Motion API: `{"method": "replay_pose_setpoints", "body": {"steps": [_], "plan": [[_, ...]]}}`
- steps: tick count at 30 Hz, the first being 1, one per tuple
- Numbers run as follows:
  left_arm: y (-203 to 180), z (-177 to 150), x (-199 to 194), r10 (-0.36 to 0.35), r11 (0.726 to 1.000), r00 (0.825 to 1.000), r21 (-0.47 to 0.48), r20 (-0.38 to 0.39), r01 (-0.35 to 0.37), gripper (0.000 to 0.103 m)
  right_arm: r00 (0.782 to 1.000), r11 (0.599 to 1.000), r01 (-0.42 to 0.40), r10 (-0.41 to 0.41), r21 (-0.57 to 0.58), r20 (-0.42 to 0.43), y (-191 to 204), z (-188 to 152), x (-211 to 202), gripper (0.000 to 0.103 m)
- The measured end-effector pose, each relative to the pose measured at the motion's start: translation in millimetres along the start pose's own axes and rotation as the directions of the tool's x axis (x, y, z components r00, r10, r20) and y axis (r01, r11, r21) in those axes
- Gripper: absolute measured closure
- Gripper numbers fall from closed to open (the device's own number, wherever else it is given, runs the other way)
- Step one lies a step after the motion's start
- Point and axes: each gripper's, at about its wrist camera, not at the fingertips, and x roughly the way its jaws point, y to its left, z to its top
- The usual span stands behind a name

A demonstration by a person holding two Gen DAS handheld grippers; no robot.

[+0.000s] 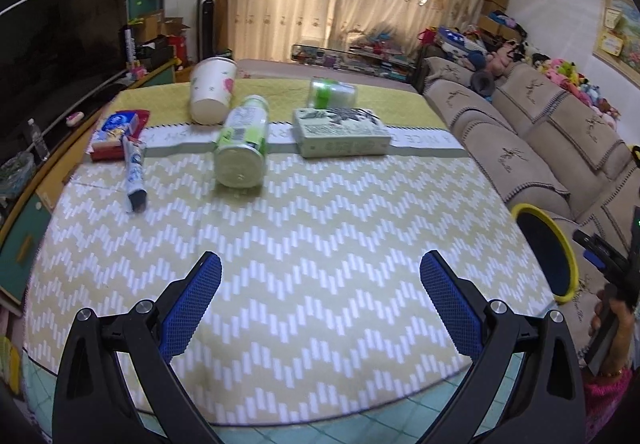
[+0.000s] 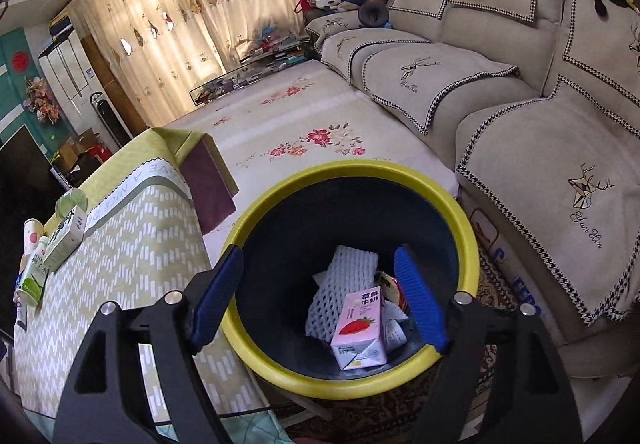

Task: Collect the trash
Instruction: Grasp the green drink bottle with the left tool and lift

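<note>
In the left wrist view the yellow-rimmed bin (image 1: pixel 560 244) shows only part of its rim past the worktop (image 1: pixel 320 244) edge; its contents are hidden. The right hand-held gripper (image 1: pixel 600 256) is cut off by the picture's right edge, so its fingers cannot be told apart. Print on the green bottle (image 1: pixel 242 132) and the flat box (image 1: pixel 340 132) is too blurred to read.

In the right wrist view the pink carton (image 2: pixel 358 328) covers part of the white foam net (image 2: pixel 340 280), and the crumpled wrappers (image 2: pixel 394 308) beside it are half hidden behind a blue pad; the worktop's left things run off the edge, too small to name
</note>
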Motion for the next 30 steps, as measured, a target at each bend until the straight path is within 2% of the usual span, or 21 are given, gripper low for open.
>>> {"method": "replay_pose_setpoints", "body": {"steps": [6,10,13,17,22,24,29,30], "plan": [[20.1,27.6,35.7,0.051,0.999,0.999,-0.013,0.009,-0.051,0.006,1.000,1.000,-0.022,0.022,0.001,-0.014,3.3,-3.8,1.1,0.027],[36.3,48.6,71.8,0.049,0.998,0.998,-0.035,-0.037,-0.050,0.011,0.999,1.000,-0.029,0.029,0.001,-0.032,5.6,-6.9,5.5,0.027],[49.5,59.6,95.5,0.093,0.994,0.994,-0.046,-0.052,-0.096,0.016,0.998,0.999,-0.033,0.033,0.000,-0.047,8.4,-9.2,10.0,0.027],[66.3,71.0,124.5,0.108,0.990,0.989,-0.079,-0.096,-0.116,0.023,0.997,0.999,-0.040,0.040,-0.005,-0.060,13.2,-11.3,15.2,0.027],[71.7,77.4,144.3,0.110,0.988,0.988,-0.091,-0.111,-0.121,0.027,0.996,0.999,-0.045,0.043,-0.016,-0.073,21.3,-12.4,21.2,0.027],[72.9,79.4,152.1,0.112,0.988,0.987,-0.098,-0.116,-0.123,0.031,0.996,0.999,-0.046,0.045,-0.019,-0.080,23.4,-12.8,23.4,0.027],[76.2,80.0,162.6,0.104,0.986,0.988,-0.115,-0.114,-0.118,0.049,0.995,0.998,-0.050,0.047,-0.025,-0.093,26.3,-15.7,26.2,0.027],[76.3,80.2,162.2,0.105,0.986,0.989,-0.116,-0.107,-0.117,0.050,0.995,0.998,-0.050,0.047,-0.025,-0.093,26.6,-15.9,26.3,0.027]]}}
